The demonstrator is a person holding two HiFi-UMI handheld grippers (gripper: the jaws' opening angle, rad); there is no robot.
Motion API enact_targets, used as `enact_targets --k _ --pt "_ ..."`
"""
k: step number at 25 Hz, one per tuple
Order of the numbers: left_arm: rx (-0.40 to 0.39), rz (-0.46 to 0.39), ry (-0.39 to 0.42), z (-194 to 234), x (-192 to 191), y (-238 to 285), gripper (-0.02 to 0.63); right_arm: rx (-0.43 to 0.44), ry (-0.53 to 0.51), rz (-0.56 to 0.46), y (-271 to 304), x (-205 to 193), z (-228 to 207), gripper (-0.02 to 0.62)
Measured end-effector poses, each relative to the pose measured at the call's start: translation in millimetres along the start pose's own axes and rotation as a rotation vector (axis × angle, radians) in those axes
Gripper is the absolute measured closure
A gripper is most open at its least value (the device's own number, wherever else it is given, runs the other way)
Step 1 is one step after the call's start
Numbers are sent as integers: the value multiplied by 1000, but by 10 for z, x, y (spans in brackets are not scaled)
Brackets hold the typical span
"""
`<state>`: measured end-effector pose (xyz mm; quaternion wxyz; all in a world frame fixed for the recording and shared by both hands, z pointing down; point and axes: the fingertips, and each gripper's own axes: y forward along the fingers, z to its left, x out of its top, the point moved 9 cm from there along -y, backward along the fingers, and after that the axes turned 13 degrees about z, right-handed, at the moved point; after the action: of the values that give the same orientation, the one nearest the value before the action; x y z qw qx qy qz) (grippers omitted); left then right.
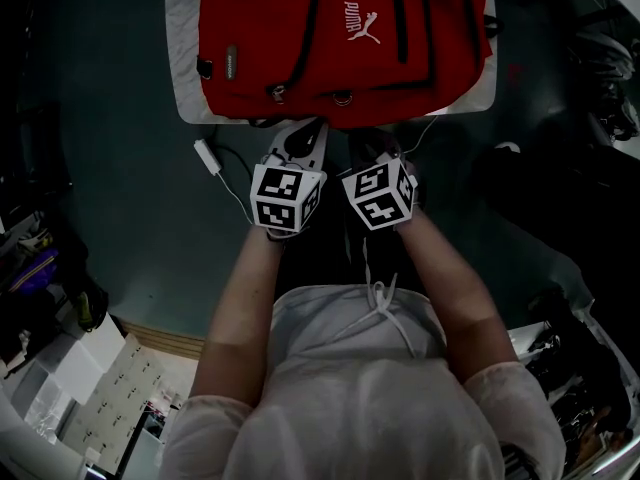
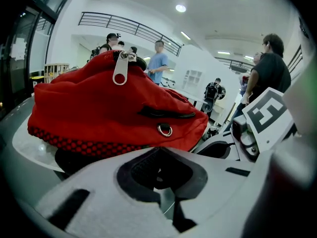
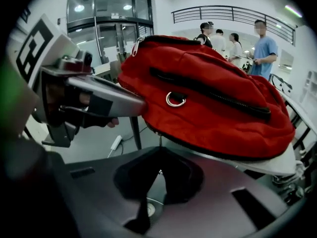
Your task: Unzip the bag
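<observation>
The backpack (image 1: 330, 38) lies on the table (image 1: 183, 68) and covers most of its top, with one edge reaching the near rim. Just before that rim, the left claw (image 1: 300, 140) and the right claw (image 1: 372, 146) sit side by side, close together. Both point at the backpack and are apart from it. A zipper pull (image 2: 120, 72) rests on the backpack's highest part, above and left of a metal ring (image 2: 165, 130) on its near side. A cable adapter (image 1: 207, 155) lies on the floor (image 1: 130, 198), left of the left claw. People (image 3: 262, 46) stand behind the table, well apart.
</observation>
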<state>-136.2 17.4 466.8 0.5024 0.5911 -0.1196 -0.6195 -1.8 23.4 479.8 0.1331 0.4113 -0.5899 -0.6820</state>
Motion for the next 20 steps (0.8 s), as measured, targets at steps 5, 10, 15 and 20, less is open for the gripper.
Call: enact_targets --k 5,10,15,20 --pt "1 7 1 -2 8 -2 586 -33 -29 33 -61 -70 -90 569" --pt "14 14 3 -45 2 3 586 -42 -12 59 -151 -202 -223 569" --pt "37 14 2 -33 -17 -10 586 -72 0 79 -218 -322 -375 569" --pt "51 13 -12 -36 -9 18 586 -101 19 92 -290 -461 -605 569"
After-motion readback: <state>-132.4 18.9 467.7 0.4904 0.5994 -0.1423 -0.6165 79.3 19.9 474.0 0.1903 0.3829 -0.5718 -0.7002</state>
